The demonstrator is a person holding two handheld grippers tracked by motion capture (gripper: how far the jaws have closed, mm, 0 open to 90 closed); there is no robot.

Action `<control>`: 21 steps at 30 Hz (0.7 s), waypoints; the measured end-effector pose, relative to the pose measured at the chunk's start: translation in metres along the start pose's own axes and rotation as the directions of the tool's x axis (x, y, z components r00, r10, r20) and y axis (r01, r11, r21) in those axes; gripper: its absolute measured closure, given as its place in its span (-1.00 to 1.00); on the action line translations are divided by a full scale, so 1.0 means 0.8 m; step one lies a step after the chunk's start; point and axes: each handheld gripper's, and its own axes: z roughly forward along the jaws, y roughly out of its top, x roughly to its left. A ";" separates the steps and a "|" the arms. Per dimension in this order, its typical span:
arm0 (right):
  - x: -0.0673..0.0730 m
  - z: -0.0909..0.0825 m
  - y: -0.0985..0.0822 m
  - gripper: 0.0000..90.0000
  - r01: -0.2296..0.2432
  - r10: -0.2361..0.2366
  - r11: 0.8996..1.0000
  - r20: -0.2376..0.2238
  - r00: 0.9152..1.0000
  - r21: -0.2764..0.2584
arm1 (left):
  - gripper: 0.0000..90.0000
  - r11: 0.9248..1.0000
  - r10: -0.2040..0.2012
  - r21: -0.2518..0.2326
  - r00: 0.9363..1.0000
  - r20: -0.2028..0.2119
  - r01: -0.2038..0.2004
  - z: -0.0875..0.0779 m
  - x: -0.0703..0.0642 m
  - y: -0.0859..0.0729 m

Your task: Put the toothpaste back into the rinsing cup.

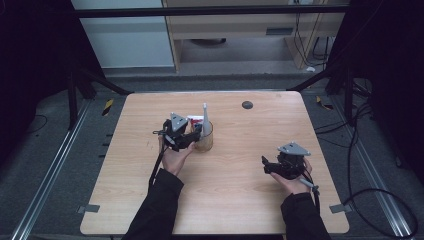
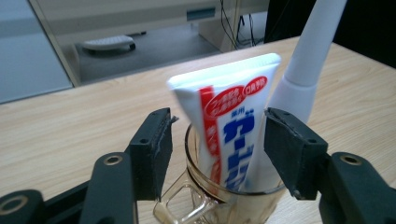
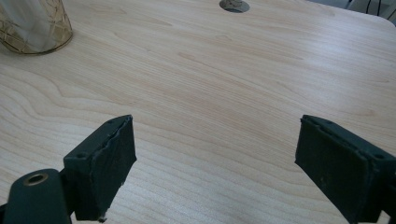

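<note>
Tipping risk comes first. The toothpaste tube (image 2: 231,135) stands tilted in the glass mug (image 2: 219,200), cap end down, beside a white toothbrush handle (image 2: 308,60) that leans out over the mug's rim. The left gripper (image 2: 217,149) straddles the tube just above the rim. A sideways pull from here would likely drag a pad against the tube or the handle and tip the mug, which looks light and stands free on the table (image 1: 235,200). A withdrawal straight back and clear of the rim would likely avoid this. The mug's handle points toward this gripper and could catch on a low jaw.

Finger state, left gripper: the jaws stand apart, one on each side of the tube. The left pad (image 2: 156,149) has a visible gap to the tube; the right pad (image 2: 289,154) sits very near the tube's edge, and contact cannot be ruled out. Nothing is clamped.

Finger state, right gripper (image 3: 215,158): the jaws are spread wide over bare wood and hold nothing. It sits well apart from the mug, which the high view places near the table's middle, and poses no hazard.
</note>
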 end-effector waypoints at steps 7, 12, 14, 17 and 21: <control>0.003 0.000 0.000 -0.73 0.007 -0.007 1.000 -0.001 1.000 0.006 | -0.16 1.000 0.007 0.016 1.000 -0.007 -0.006 -0.028 0.000 -0.004; 0.004 -0.005 0.001 -0.74 0.011 -0.011 1.000 -0.004 1.000 -0.009 | -0.22 0.999 0.002 0.050 1.000 0.002 -0.002 -0.046 0.010 -0.012; 0.004 -0.007 0.001 -0.74 0.001 -0.001 1.000 -0.006 1.000 -0.010 | -0.25 0.998 0.002 0.061 1.000 0.012 -0.003 -0.052 0.017 -0.016; 0.002 -0.012 0.000 -0.74 0.004 -0.004 1.000 -0.002 1.000 -0.015 | -0.28 0.996 0.035 0.082 0.999 -0.003 -0.034 -0.063 0.032 -0.029; 0.001 -0.016 -0.003 -0.75 0.005 -0.005 1.000 -0.004 1.000 -0.014 | -0.31 0.991 0.044 0.124 0.999 -0.028 -0.040 -0.082 0.056 -0.052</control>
